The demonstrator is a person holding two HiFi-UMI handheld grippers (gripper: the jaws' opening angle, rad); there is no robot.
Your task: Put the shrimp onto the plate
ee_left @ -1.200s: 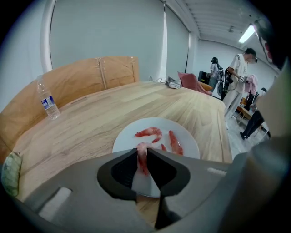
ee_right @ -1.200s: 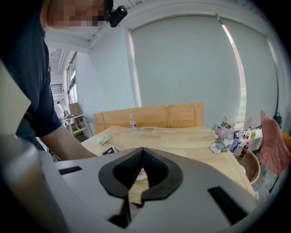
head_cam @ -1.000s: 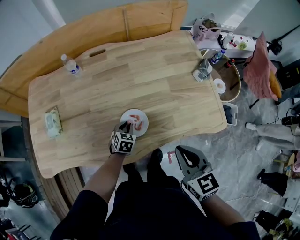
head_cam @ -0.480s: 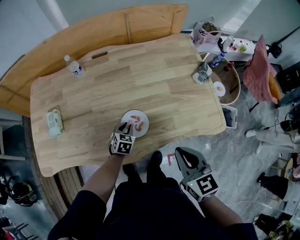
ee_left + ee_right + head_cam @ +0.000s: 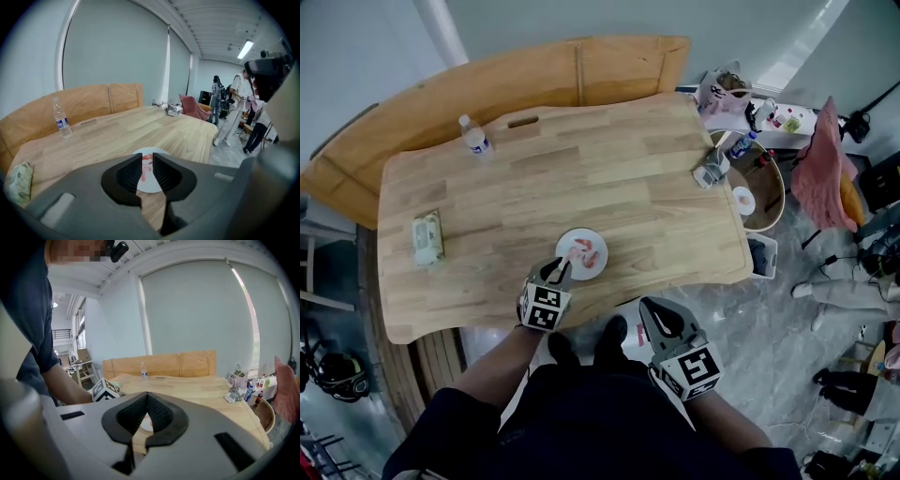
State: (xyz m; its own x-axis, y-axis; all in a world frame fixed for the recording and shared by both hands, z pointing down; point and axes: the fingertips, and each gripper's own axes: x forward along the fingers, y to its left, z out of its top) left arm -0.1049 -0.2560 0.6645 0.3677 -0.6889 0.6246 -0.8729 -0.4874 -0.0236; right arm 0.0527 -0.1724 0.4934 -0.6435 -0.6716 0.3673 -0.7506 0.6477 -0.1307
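Shrimp point(image 5: 586, 253) lying on the plate point(image 5: 581, 235), lower centre, look soft, light and slippery, best pinched mid-body; left gripper point(image 5: 147, 158) fingers released, right gripper point(image 5: 147, 397) fingers clenched empty.

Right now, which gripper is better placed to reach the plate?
Left. The left gripper hovers at the near edge of the plate, jaws apart. The right gripper hangs beyond the table edge, shut.

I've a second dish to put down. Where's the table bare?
Widest bare wood: between water bottle, green packet and plate. More right of the plate. Crowded at the plate's near rim, where the left tool hovers.
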